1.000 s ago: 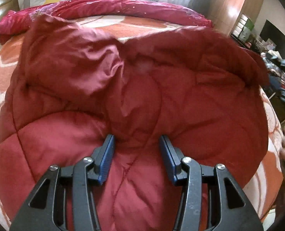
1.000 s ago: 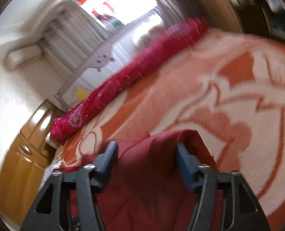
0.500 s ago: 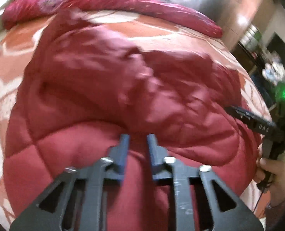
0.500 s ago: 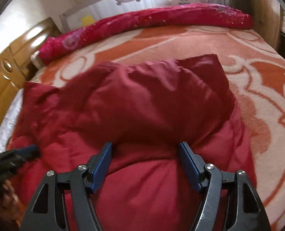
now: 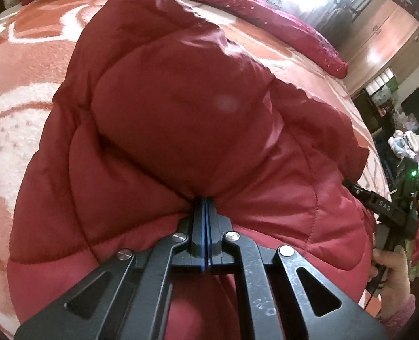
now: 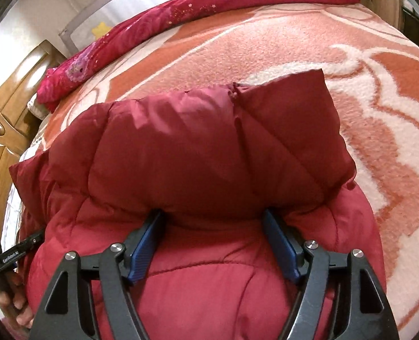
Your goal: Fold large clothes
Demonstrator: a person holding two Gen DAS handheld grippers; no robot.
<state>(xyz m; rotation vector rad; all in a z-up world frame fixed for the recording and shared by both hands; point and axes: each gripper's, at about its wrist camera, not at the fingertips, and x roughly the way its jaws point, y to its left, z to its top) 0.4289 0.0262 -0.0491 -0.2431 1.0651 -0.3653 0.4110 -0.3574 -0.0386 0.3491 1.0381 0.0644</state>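
Your left gripper [image 5: 206, 202] has its jaws pressed together, tips buried in a fold of the dark red quilted jacket [image 5: 181, 119]; whether fabric is pinched between the pads you cannot tell. Your right gripper [image 6: 213, 223] has just been opening, its jaws wide apart with a puffy fold bulging between them, pads not pressing it. That jacket lies bunched on the bed's orange-and-white fleece blanket [image 6: 365, 119]. A crimson rolled quilt [image 6: 198, 17] runs along the far edge, a wooden headboard [image 6: 5, 119] beside it, wooden cupboards [image 5: 379, 45] beyond.
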